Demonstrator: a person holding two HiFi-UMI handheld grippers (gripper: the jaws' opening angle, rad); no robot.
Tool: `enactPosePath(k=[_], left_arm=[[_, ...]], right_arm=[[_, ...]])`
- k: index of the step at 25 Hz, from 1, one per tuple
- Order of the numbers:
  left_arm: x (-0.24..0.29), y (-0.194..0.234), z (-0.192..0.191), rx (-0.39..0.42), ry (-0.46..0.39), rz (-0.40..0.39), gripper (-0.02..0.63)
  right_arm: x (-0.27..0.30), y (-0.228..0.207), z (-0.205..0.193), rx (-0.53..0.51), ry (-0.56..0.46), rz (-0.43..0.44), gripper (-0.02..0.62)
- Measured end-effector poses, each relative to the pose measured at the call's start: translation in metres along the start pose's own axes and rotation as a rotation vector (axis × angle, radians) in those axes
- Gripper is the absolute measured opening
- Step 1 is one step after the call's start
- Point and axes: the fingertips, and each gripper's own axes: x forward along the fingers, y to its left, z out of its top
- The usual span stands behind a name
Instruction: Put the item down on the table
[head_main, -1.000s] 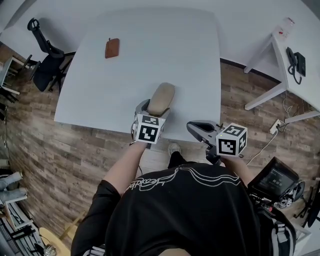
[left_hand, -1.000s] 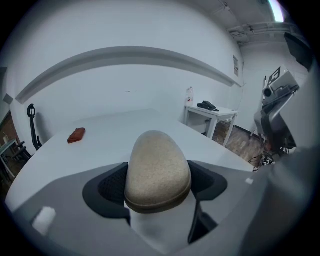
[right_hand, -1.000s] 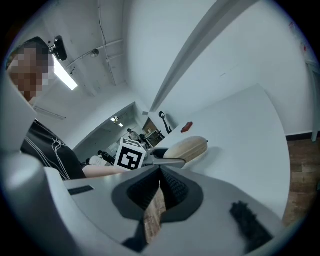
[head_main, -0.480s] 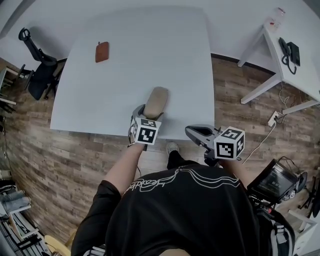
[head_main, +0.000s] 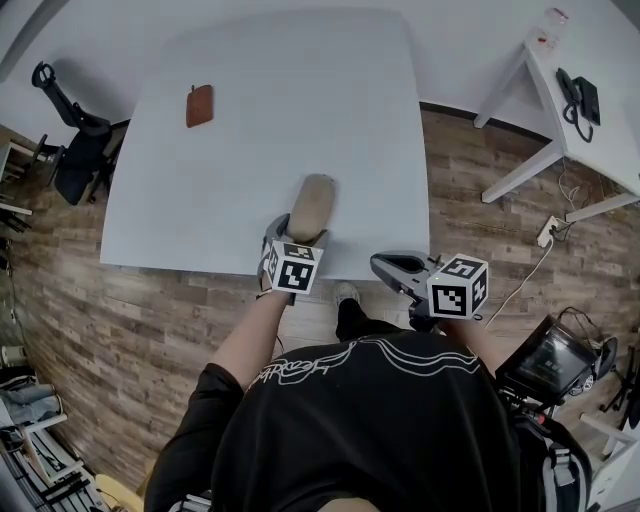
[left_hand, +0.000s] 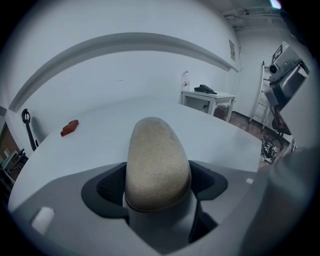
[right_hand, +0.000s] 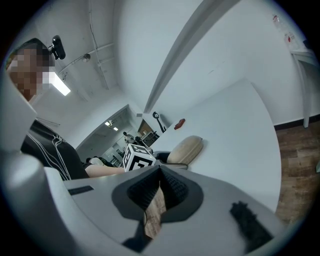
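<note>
Gripping the tan oblong item (left_hand: 157, 165) by its near end, the left tool (head_main: 296, 238) holds it low over the table's (head_main: 250, 150) front edge, apparently for setting down flat, while the right tool (head_main: 395, 268) hangs aside, jaws closed and empty.

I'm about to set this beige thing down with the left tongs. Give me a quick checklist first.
1. Grip: ok. The left tongs are shut on the item, which stands out past the jaws.
2. Item over the table, not the floor: ok. It sits inside the front edge in the head view.
3. Landing spot: ok. The only other thing on the table is a brown pouch, far off near the back left.
4. Item already touching the table: cannot tell from these views.
5. Right tongs out of the way: ok. They are shut, hold nothing, and are apart from the item on its right.
</note>
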Motion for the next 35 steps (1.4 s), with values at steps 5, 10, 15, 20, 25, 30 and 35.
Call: enactPosePath(k=[5, 10, 15, 20, 25, 30, 35], left_arm=[[-0.001, -0.001, -0.004, -0.001, 0.005, -0.03, 0.379], [-0.005, -0.004, -0.002, 0.004, -0.01, -0.048, 0.413], [-0.022, 0.005, -0.001, -0.062, -0.023, -0.028, 0.414], [-0.073, -0.005, -0.001, -0.11, -0.062, -0.074, 0.411], [-0.131, -0.04, 0.008, -0.196, -0.135, -0.186, 0.38], [-0.2, -0.072, 0.023, -0.224, -0.251, -0.271, 0.271], [-0.246, -0.106, 0.029, -0.205, -0.359, -0.381, 0.106]], right_arm=[[0.007, 0.003, 0.006, -0.014, 0.011, 0.012, 0.008], [0.011, 0.006, 0.006, -0.023, 0.021, 0.024, 0.008], [0.01, 0.009, 0.01, -0.06, 0.017, 0.014, 0.008], [0.006, 0.032, 0.004, -0.084, 0.003, 0.025, 0.008], [-0.003, 0.051, -0.002, -0.121, -0.015, 0.032, 0.008], [-0.014, 0.084, -0.01, -0.166, -0.039, 0.036, 0.008], [-0.024, 0.107, -0.02, -0.19, -0.044, 0.036, 0.008]])
